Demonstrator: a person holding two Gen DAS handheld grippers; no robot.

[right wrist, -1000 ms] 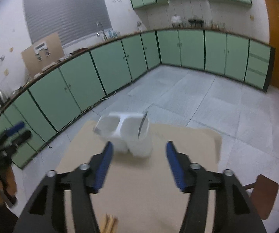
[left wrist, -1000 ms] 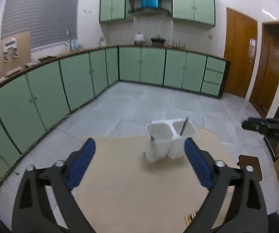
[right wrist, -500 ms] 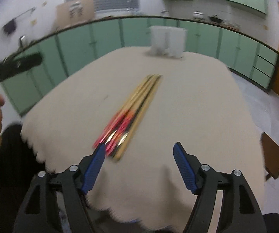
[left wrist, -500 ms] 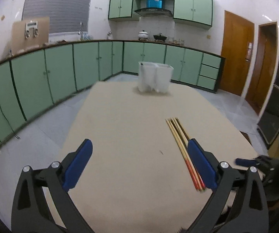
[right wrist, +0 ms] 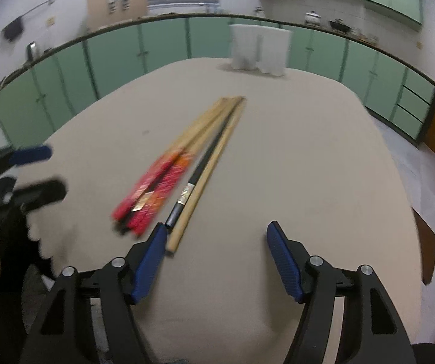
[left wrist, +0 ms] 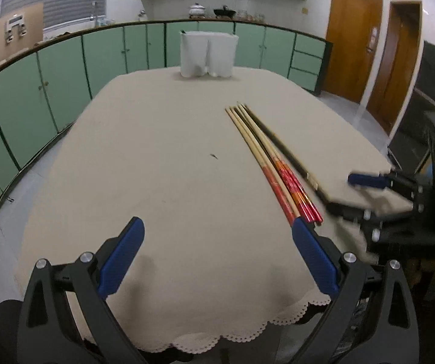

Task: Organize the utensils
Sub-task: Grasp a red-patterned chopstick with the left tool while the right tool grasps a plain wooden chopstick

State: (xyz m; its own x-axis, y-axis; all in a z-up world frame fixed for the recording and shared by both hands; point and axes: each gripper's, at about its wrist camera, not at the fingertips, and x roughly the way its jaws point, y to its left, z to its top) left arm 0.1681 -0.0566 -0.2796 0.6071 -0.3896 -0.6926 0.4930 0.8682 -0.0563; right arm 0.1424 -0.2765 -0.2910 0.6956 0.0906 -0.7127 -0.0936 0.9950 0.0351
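Left wrist view: left gripper [left wrist: 217,236] fingers spread wide, nothing between them, hovering over the near end of the table [left wrist: 156,157] with its beige cloth. Chopsticks [left wrist: 266,154] lie bundled to the right of centre, red ends near, plain tips pointing at the far end. Tip of the gripper's right finger [left wrist: 311,251] sits just at the red ends; contact unclear. White two-compartment holder [left wrist: 207,54] stands at the far table edge, well apart from the chopsticks. Right gripper [left wrist: 366,179] visible at the right table edge, blurred.

Right wrist view: right gripper [right wrist: 217,236] fingers also apart, empty. Chopsticks [right wrist: 187,163] lie left of centre; its left finger [right wrist: 150,261] is right by the near ends of the black and plain sticks. Holder [right wrist: 259,48] at far edge. Left gripper [right wrist: 31,154] at left, blurred.
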